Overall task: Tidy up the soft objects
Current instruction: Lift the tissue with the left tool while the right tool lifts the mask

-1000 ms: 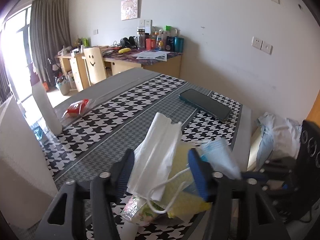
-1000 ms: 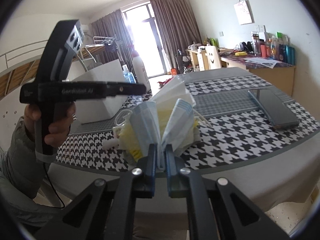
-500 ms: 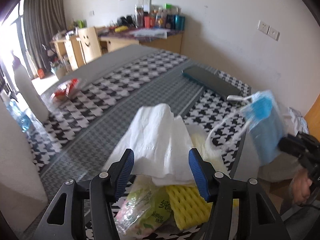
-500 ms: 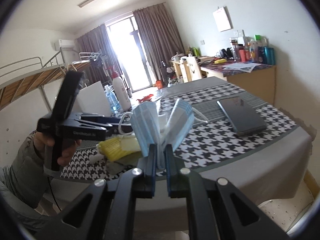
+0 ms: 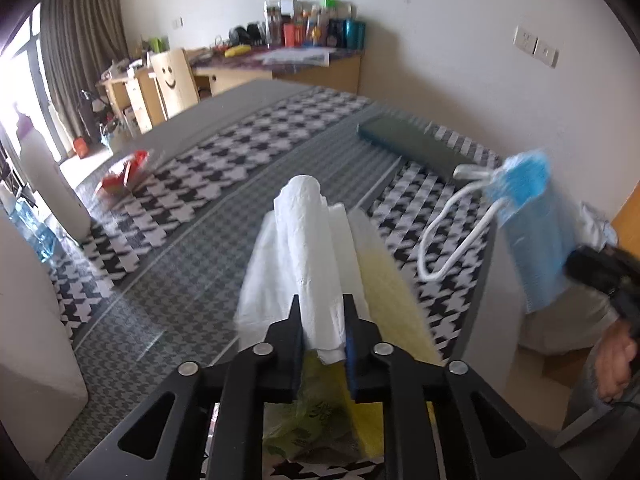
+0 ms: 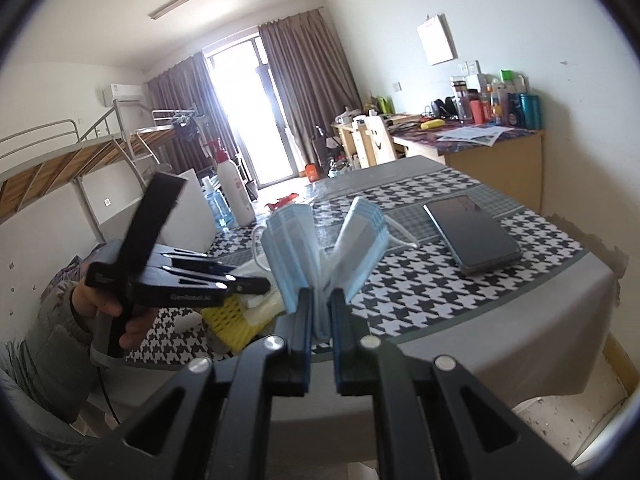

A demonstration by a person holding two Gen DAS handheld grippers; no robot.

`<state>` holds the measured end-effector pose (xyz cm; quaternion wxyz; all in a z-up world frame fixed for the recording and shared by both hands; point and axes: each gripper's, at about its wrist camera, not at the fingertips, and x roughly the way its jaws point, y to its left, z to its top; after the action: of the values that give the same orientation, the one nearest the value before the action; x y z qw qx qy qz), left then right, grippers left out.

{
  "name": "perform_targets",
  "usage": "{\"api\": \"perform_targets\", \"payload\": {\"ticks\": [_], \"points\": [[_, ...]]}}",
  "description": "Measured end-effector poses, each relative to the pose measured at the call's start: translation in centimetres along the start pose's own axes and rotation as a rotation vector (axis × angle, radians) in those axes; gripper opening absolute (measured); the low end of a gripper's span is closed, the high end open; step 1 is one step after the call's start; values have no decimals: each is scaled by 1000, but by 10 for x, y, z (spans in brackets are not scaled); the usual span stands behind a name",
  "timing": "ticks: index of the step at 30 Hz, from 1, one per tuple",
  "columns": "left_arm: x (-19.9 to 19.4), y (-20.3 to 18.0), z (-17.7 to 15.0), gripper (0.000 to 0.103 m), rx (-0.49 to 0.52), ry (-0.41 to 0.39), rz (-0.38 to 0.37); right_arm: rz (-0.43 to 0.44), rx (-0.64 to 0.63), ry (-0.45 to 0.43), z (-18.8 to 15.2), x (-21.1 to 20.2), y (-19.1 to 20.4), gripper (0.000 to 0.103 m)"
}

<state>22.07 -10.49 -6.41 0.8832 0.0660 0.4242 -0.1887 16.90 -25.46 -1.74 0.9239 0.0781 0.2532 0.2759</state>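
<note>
white tissue between closing left gripper; right gripper clamped on blue mask; phone beyond.

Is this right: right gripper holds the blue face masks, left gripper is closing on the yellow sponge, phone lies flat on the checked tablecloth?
Not quite. The left gripper is closing on the white tissue, not the yellow sponge, which lies under it; the left wrist view shows this. The right gripper does hold the blue face masks, and the phone lies flat on the checked tablecloth.

On the worktop a tissue lies over a sponge; the phone lies behind them, a mask hangs right.
</note>
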Motion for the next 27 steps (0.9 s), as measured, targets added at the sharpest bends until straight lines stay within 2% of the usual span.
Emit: {"api": "perform_targets", "payload": {"ticks": [5,13,16,21,22,25,27], "points": [[-26,7,4,11,-42,-81,-2,7,-9,-6,2,0,3,11],[-67,18,3,11,-107,-204,-74,18,-24,-13,6,0,9,11],[-64,11,-6,11,-62,-176,-41,18,-27,-16,7,-1,10,11],[-45,3,-26,14,-44,-89,-41,15,-25,-17,6,0,9,11],[-43,4,-29,15,-40,-81,-31,15,-24,-15,6,1,9,11],[-37,0,-32,29,-20,-73,0,21,-24,-14,6,1,10,11],[-36,-5,-31,44,5,-77,11,25,-25,-14,6,1,11,11]]}}
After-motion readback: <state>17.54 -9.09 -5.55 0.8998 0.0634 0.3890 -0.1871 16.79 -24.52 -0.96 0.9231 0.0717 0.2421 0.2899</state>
